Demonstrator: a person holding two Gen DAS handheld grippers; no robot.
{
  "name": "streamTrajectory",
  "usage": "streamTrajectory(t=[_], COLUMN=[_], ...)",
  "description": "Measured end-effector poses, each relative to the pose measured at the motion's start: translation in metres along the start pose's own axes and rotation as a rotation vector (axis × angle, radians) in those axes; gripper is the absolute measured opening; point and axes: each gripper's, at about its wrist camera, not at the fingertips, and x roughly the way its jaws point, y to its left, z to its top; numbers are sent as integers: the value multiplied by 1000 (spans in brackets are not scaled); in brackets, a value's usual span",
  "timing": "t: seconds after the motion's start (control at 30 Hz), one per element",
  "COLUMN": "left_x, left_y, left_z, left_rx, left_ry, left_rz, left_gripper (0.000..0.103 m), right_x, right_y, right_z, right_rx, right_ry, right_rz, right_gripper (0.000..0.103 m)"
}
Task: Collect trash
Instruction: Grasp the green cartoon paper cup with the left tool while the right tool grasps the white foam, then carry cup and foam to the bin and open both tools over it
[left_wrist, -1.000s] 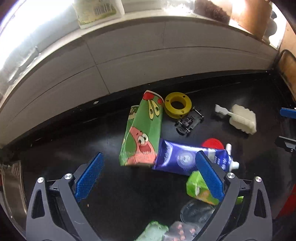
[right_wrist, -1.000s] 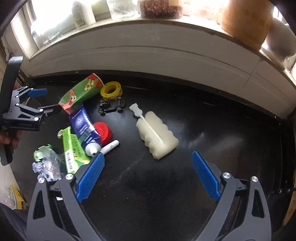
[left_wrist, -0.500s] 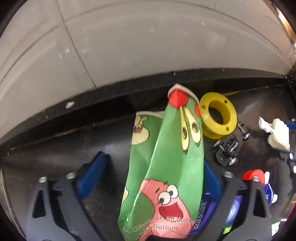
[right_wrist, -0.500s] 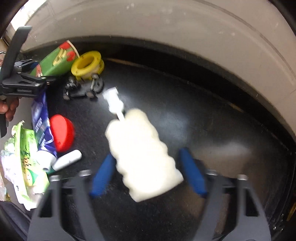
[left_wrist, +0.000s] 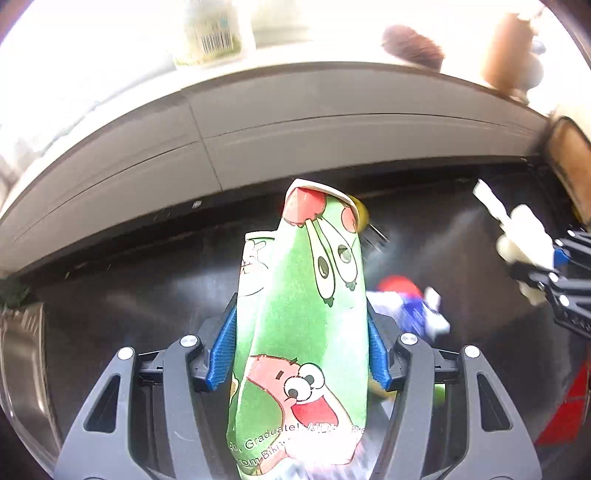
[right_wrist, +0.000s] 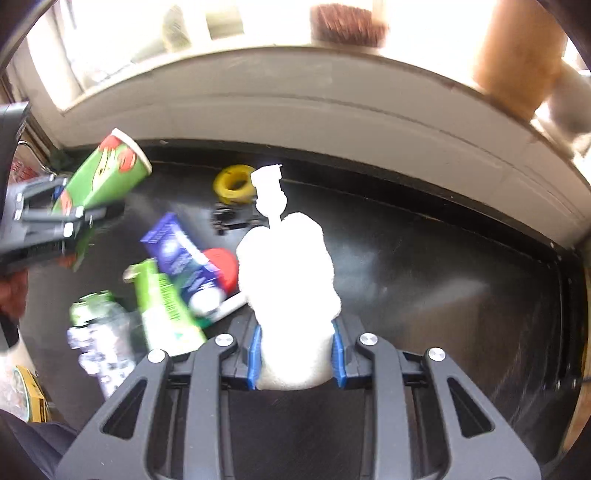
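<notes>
My left gripper (left_wrist: 300, 347) is shut on a crushed green cartoon paper cup (left_wrist: 306, 317) and holds it above the black counter (left_wrist: 129, 295); the cup also shows in the right wrist view (right_wrist: 107, 173). My right gripper (right_wrist: 294, 350) is shut on a white foam piece with a plastic stick (right_wrist: 288, 273), lifted off the counter; it also shows in the left wrist view (left_wrist: 521, 240). A blue toothpaste tube (right_wrist: 181, 254), a red cap (right_wrist: 223, 266) and a green wrapper (right_wrist: 166, 310) lie on the counter.
A yellow ring (right_wrist: 232, 184) and a small black wheeled toy (right_wrist: 236, 218) sit near the back wall (right_wrist: 332, 118). Crumpled clear plastic (right_wrist: 99, 347) lies at the left. A metal tray (left_wrist: 22, 362) is at the counter's left edge. Jars stand on the sill (right_wrist: 343, 22).
Both grippers have closed on their objects and lifted them: the left took the green cup, the right took the white foam piece. Both cameras now sit higher and tilted back.
</notes>
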Motion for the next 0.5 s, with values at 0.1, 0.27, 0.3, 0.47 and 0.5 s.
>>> streamTrajectory(t=[0.1, 0.27, 0.3, 0.47, 0.5], left_x=[-37, -72, -70, -87, -88], left_y=[-15, -36, -44, -60, -57], left_z=[-40, -97, -115, -143, -144], left_rx=[-25, -42, -45, -30, -31], left_ry=[9, 27, 33, 39, 33], left_rz=[-24, -53, -60, -65, -61], left_gripper=[59, 59, 59, 59, 59], right_x=[-27, -54, -55, -64, -66], right_y=[21, 51, 55, 70, 71], right_z=[-24, -69, -73, -95, -95], right_rx=[10, 15, 14, 14, 17], right_ry=[-17, -14, -10, -7, -13], right_rz=[12, 31, 34, 40, 39], right_gripper=[30, 30, 30, 30, 30])
